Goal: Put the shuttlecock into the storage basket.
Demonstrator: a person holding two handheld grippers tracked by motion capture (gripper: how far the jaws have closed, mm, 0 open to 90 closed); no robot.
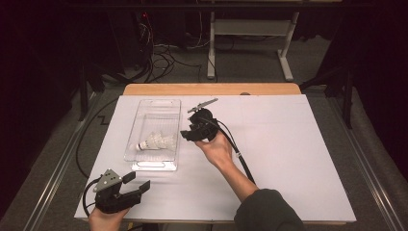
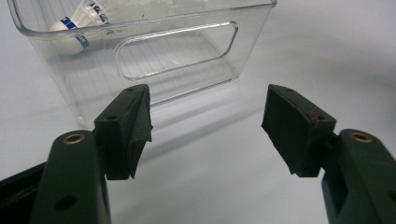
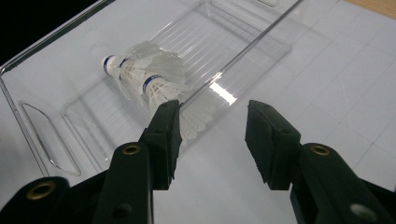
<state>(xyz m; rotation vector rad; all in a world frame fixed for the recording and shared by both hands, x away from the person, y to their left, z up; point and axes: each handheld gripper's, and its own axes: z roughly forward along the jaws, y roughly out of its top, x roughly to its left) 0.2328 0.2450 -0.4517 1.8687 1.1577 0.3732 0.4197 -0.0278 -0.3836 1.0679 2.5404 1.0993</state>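
The worktop (image 1: 288,159) carries a clear plastic bin (image 1: 155,103) at 11 o'clock, shuttlecocks (image 1: 156,141) lying inside. Your right gripper (image 1: 196,131), jaws apart and empty, sits beside its 3 o'clock wall; swing carelessly and you'll shove the light bin. Left gripper (image 1: 137,183) waits spread at 7 o'clock.

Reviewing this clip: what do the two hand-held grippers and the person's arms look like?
Both grippers, left gripper and right gripper, are black with two blocky jaws, dark pads and brass-coloured rivets. Each carries a grey three-cornered plate on top and trails a black cable. The right arm wears a dark sleeve.
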